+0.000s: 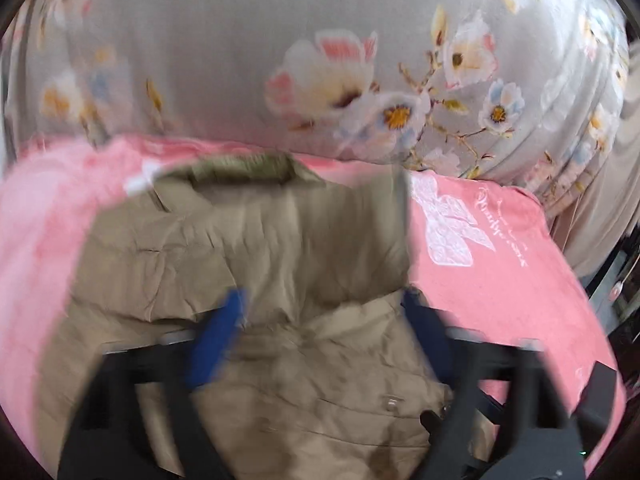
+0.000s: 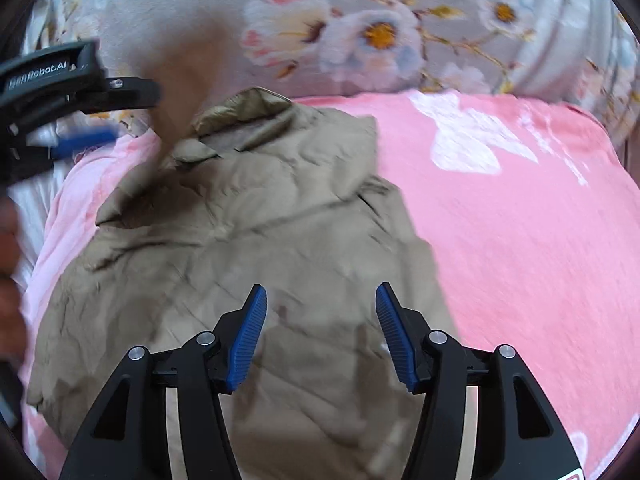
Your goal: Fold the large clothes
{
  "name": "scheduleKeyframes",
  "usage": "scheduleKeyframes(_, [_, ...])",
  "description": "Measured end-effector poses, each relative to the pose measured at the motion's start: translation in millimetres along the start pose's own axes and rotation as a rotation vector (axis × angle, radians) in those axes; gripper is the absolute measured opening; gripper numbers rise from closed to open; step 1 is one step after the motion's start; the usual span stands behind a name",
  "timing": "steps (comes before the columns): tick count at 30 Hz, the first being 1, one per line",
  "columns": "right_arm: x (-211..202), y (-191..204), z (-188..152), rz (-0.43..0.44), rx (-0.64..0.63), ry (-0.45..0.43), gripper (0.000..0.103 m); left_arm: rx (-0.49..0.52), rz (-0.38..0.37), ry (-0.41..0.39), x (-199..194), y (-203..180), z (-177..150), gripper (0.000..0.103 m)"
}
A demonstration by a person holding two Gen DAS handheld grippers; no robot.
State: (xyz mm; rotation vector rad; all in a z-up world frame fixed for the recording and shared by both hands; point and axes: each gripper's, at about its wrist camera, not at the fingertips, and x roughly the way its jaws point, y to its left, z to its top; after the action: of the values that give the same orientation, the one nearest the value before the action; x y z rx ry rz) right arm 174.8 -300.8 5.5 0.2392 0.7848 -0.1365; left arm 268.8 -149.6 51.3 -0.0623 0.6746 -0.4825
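Both tongs, left gripper [image 1: 324, 316] and right gripper [image 2: 320, 320], hover released above the tan jacket [image 2: 248, 240], leaving its fold settled on the pink blanket [image 2: 520, 220].

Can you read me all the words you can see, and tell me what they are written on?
"GenRobot.AI", first letters blurry: on the black left gripper, in the right wrist view.
White curly writing beside the white bow on the pink blanket: too blurred to read.
The tan jacket shows no words.

One tan jacket [image 2: 248, 232], one pink blanket [image 2: 520, 240], one floral quilt [image 2: 400, 32] behind the jacket, two grippers: left gripper [image 1: 324, 320], right gripper [image 2: 320, 312].
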Motion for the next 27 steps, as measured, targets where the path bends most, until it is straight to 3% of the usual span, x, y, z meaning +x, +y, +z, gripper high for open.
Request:
scheduleKeyframes(6, [-1, -22, 2, 0.072, 0.072, 0.012, 0.065, -0.099, 0.031, 0.022, 0, 49, -20, 0.090])
scheduleKeyframes(10, [13, -18, 19, 0.109, 0.113, 0.000, 0.065, -0.217, 0.112, 0.033, -2, 115, -10, 0.089])
scheduleKeyframes(15, [44, -13, 45, 0.142, 0.176, 0.020, 0.065, -0.404, 0.160, 0.050, 8, 196, -2, 0.089])
scheduleKeyframes(19, [71, -3, 58, 0.139, 0.192, 0.056, 0.065, -0.564, 0.127, 0.103, 30, 248, -11, 0.088])
scheduleKeyframes(22, [92, 7, 61, 0.132, 0.180, 0.097, 0.065, -0.634, 0.106, 0.141, 46, 266, -21, 0.079])
scheduleKeyframes(23, [97, 10, 61, 0.126, 0.169, 0.107, 0.061, -0.645, 0.103, 0.152, 52, 269, -23, 0.075])
scheduleKeyframes(25, [102, 20, 62, 0.097, 0.129, 0.108, 0.040, -0.657, 0.117, 0.151, 57, 274, -24, 0.061])
scheduleKeyframes(27, [100, 30, 64, 0.078, 0.084, 0.097, 0.010, -0.661, 0.136, 0.135, 56, 278, -23, 0.049])
